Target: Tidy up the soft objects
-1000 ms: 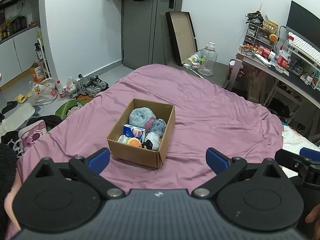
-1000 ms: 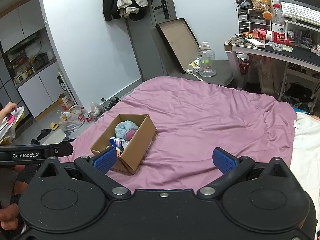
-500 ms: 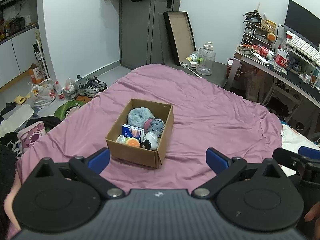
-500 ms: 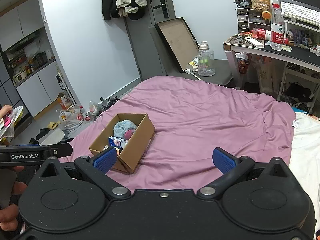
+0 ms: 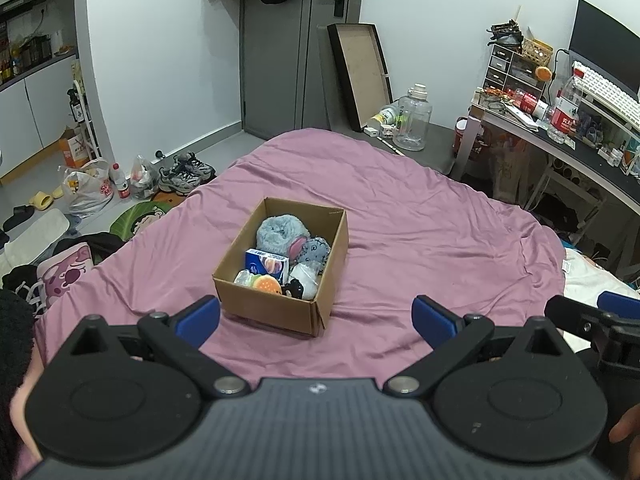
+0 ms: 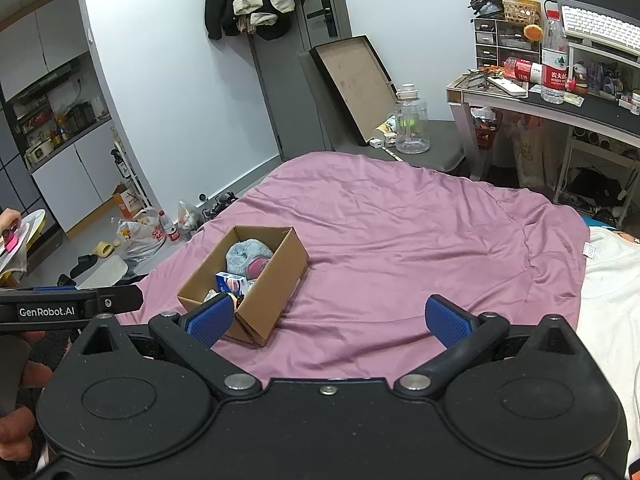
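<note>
An open cardboard box (image 5: 276, 304) (image 6: 276, 284) sits on the purple bedspread (image 5: 420, 248) (image 6: 400, 240). Inside lie a fluffy blue plush (image 5: 280, 230) (image 6: 245, 254), a grey patterned soft toy (image 5: 316, 250), a blue packet (image 5: 266, 266) (image 6: 232, 281), a burger-shaped toy (image 5: 267, 284), a white wrapped item (image 5: 304, 274) and a small black-and-white toy (image 5: 296, 288). My left gripper (image 5: 316, 318) hovers open just in front of the box, holding nothing. To the right of the box my right gripper (image 6: 328, 318) is open and empty; its left fingertip (image 6: 210, 320) overlaps the box's near corner in the view.
A desk (image 6: 560, 108) with bottles and a keyboard stands at the right. A big clear jug (image 5: 412, 122) and a leaning frame (image 5: 360, 72) sit beyond the bed. Shoes (image 5: 184, 172) and bags (image 5: 86, 190) litter the floor left. A white cloth (image 6: 612, 292) lies right.
Both views have shifted only slightly; the box sits marginally lower and closer in frame. Both grippers stay open and empty.
</note>
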`<action>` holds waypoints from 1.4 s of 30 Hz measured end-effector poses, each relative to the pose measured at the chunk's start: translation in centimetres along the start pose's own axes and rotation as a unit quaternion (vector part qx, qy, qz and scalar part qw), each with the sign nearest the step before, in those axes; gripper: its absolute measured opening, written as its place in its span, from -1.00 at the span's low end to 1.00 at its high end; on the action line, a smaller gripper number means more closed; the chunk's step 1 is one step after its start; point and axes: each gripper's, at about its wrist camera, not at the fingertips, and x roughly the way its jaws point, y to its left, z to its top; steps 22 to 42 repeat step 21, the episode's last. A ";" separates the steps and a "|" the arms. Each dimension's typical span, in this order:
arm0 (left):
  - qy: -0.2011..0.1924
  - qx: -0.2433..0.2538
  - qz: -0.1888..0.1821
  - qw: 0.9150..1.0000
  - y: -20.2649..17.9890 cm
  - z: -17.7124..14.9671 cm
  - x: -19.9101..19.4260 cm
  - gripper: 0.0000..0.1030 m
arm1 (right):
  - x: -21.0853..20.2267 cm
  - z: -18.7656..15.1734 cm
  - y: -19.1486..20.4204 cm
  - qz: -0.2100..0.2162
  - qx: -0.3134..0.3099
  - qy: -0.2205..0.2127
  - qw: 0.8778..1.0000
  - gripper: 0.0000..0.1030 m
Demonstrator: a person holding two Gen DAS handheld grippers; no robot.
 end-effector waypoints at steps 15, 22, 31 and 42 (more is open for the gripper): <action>-0.007 0.002 0.013 1.000 0.0 -0.1 -0.6 0.97 | -0.1 0.1 0.2 0.002 -0.001 0.002 1.000 1.00; -0.005 0.007 -0.001 1.000 -0.2 0.0 -0.3 0.97 | 0.1 0.0 0.2 0.003 -0.007 0.005 1.000 1.00; -0.005 0.007 -0.001 1.000 -0.2 0.0 -0.3 0.97 | 0.1 0.0 0.2 0.003 -0.007 0.005 1.000 1.00; -0.005 0.007 -0.001 1.000 -0.2 0.0 -0.3 0.97 | 0.1 0.0 0.2 0.003 -0.007 0.005 1.000 1.00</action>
